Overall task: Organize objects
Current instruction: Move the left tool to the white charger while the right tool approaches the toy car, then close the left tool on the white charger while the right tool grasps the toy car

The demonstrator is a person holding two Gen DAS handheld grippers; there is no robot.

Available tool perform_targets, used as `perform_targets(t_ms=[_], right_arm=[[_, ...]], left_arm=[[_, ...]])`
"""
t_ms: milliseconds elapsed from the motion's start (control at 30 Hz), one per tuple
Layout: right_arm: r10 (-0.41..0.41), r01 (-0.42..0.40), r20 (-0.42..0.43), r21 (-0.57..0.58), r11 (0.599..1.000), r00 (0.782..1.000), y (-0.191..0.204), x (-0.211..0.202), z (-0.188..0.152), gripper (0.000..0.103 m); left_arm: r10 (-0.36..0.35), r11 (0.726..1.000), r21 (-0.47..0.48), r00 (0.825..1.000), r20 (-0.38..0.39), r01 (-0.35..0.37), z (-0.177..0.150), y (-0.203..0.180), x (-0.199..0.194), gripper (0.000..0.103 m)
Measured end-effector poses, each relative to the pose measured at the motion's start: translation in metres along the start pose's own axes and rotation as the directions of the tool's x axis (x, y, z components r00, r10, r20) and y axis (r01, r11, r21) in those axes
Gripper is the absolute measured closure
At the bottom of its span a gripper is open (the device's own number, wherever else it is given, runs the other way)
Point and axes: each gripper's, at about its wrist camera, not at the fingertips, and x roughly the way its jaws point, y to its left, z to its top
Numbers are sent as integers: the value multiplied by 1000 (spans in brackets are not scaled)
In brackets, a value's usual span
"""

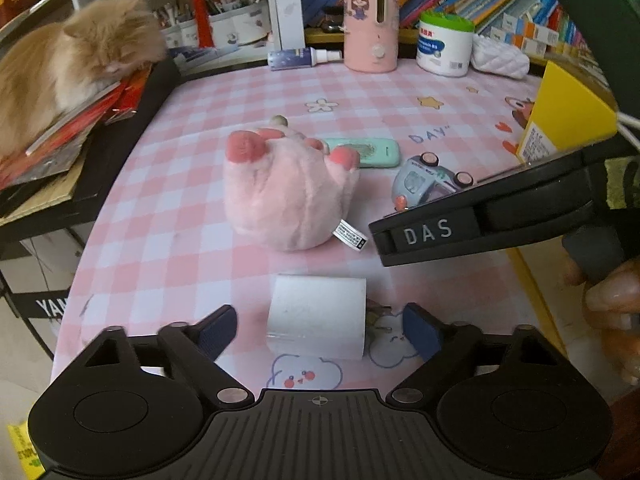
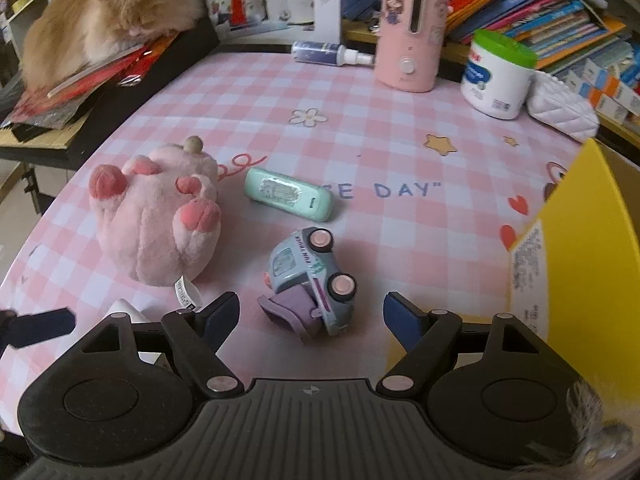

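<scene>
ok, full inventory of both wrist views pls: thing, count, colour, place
plush: 1, pink, table left
tissue roll: 1, white, between left gripper fingers, untouched
toy truck: 1, pale blue, on its side, ahead of right gripper
case: 1, mint, table centre
box: 1, yellow, right edge
humidifier: 1, pink, back
tub: 1, white, green lid, back right
spray bottle: 1, blue, back
cat: 1, orange, back left
left gripper: open
right gripper: open

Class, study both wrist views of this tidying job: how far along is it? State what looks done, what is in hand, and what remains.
Done: nothing visibly sorted; whether the yellow box holds anything is hidden.
In hand: nothing. The left gripper is open around the white paper roll; the right gripper is open around the tipped blue toy truck.
Left: the fluffy pink plush toy and mint-green case lie loose.
</scene>
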Motion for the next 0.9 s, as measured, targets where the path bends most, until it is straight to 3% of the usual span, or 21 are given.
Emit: perform_targets(t_ms=[167, 300, 400, 500, 600, 900], right_arm=[[15, -15, -1, -38, 999, 1000, 3, 6, 3, 24], [20, -20, -15, -50, 999, 1000, 4, 13, 5, 29], [25, -27, -35, -61, 998, 999, 4, 18, 5, 42], [24, -27, -38, -65, 998, 999, 4, 19, 3, 43], [26, -28, -29, -69, 997, 999, 5, 19, 3, 57], [42, -40, 36, -69, 997, 998, 8, -8, 0, 57]], left_arm=[[-43, 999, -21, 999, -26, 42, 1, 2, 8, 36], [-43, 998, -37, 999, -21, 42, 1, 5, 8, 37], [-35, 998, -59, 999, -9, 35, 1, 9, 5, 37], [-27, 996, -86, 1000, 2, 27, 1, 14, 2, 37], [-19, 995, -102, 1000, 14, 20, 0, 18, -3, 37], [11, 989, -148, 997, 80, 1, -8, 24, -29, 37]])
